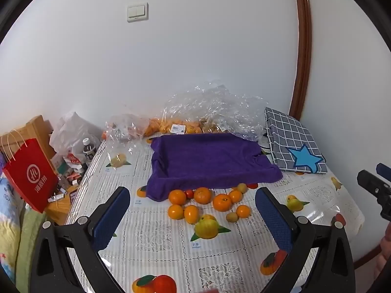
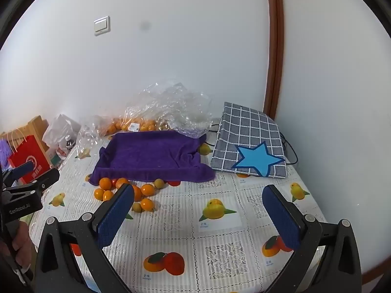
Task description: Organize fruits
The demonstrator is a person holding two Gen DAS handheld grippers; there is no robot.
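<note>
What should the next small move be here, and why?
Probably ease the left hand-held gripper forward and down onto one orange in the loose cluster. Both it and the right hand-held gripper stand wide open and hold nothing, the fruit lies on the tablecloth just in front of the purple towel-lined tray, and that tray has no fruit in it yet.

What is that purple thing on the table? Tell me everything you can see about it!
The purple towel is soft, fuzzy-looking cloth draped over something box-shaped, so it dips in the middle like a shallow tray with raised edges. Nothing lies in it. It sits near the middle of the table, its front hem spilling onto the fruit-print cover. The loose oranges cluster along that front edge. Behind it lie clear plastic bags of fruit; beside it, a checked grey cloth with a blue star.
</note>
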